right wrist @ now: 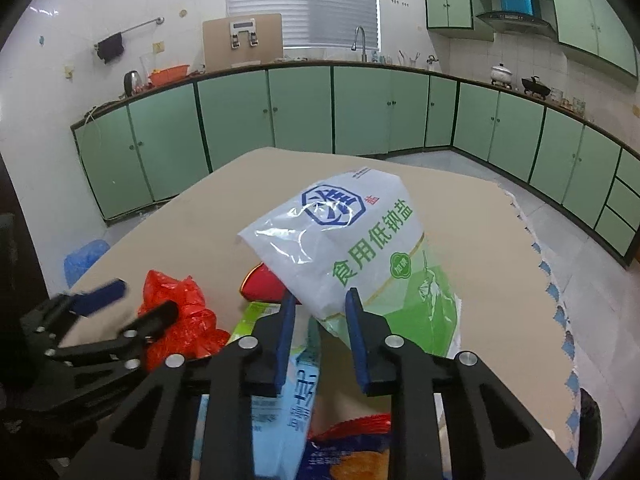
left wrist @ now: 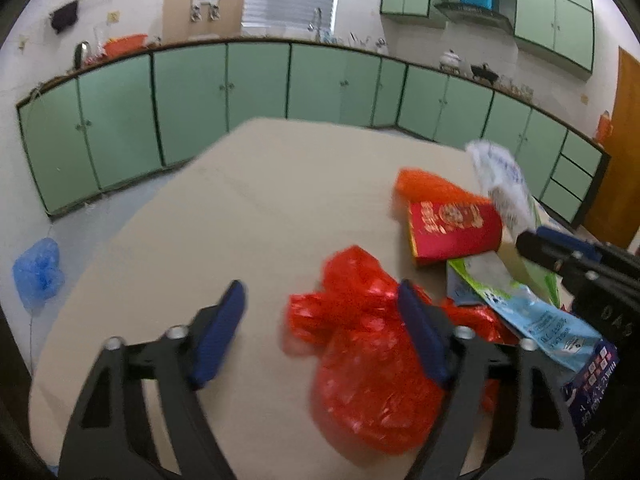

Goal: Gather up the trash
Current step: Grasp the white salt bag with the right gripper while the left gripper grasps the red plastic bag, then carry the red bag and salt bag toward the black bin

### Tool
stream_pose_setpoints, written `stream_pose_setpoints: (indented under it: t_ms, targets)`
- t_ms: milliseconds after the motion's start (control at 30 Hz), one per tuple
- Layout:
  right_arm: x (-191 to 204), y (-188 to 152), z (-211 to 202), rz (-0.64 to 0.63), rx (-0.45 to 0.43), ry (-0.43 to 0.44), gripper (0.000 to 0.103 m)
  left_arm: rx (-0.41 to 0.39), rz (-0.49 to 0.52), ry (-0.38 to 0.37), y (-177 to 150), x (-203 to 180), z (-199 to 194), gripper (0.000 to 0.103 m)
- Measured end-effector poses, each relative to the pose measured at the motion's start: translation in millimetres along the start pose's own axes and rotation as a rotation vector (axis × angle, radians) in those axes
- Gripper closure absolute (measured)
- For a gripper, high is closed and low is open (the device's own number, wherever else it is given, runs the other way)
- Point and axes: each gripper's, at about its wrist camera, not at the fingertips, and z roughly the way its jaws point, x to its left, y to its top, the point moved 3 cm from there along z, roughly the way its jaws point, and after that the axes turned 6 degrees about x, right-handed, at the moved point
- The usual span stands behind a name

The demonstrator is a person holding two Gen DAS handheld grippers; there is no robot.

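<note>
Cardboard tabletop point(right wrist: 200, 220) far half bare | left gripper point(left wrist: 320, 332) spread beside red bag point(left wrist: 360, 360) | right gripper point(right wrist: 320, 320) pinching salt bag point(right wrist: 360, 248)

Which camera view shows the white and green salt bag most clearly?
The right wrist view. There the salt bag fills the centre, its printing is readable, and the right gripper is shut on its lower edge. In the left wrist view the salt bag appears only small, blurred and edge-on at the right, behind the red box.
</note>
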Motion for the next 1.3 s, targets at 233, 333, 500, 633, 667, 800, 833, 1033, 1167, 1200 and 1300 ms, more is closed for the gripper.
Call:
stream_pose_setpoints:
  t_ms: [233,333,500,633,667,800,833,1033,1167,1200,1300]
  targets:
    - [-9.4,1.7,-13.5,0.001,-0.034,0.017,0.09,0.014,0.013,-0.022,1.8,-10.5,7.6,0.085]
    - [-13.5,3.6,-21.3,-0.004,-0.052,0.02,0.092,-0.006,-0.001,-0.008,2.3,-11.0,3.6,0.091]
    - [-22.6,10.3,-39.8,0.006,-0.104,0.048,0.095,-0.061,-0.025,0.006,9.0,-8.8,-13.2,0.093]
    - [-31.1,17.5,-54.3,0.011,-0.144,0.07,0.097,-0.122,-0.018,0.005,22.6,-13.6,-32.9,0.093]
    - [-32.5,19.4,-57.8,0.011,-0.153,0.077,0.098,-0.134,-0.015,0.001,26.6,-14.8,-36.7,0.093]
    - [-39.3,26.3,-72.0,0.015,-0.184,0.086,0.1,-0.182,0.003,-0.022,39.2,-28.1,-54.1,0.093]
    - [-41.1,27.6,-75.2,0.019,-0.191,0.089,0.1,-0.196,0.009,-0.03,42.8,-33.4,-59.2,0.093]
    - [-52.8,32.2,-95.7,0.041,-0.233,0.109,0.1,-0.241,0.033,-0.069,53.8,-57.1,-76.1,0.093]
    - [-62.4,35.2,-112.2,0.055,-0.269,0.116,0.1,-0.265,0.054,-0.094,60.4,-73.0,-83.9,0.093]
    - [-64.3,36.5,-115.8,0.06,-0.276,0.116,0.1,-0.27,0.06,-0.101,61.8,-77.9,-85.9,0.093]
    - [-72.2,37.7,-127.3,0.07,-0.299,0.112,0.1,-0.283,0.078,-0.119,63.3,-90.1,-90.8,0.093]
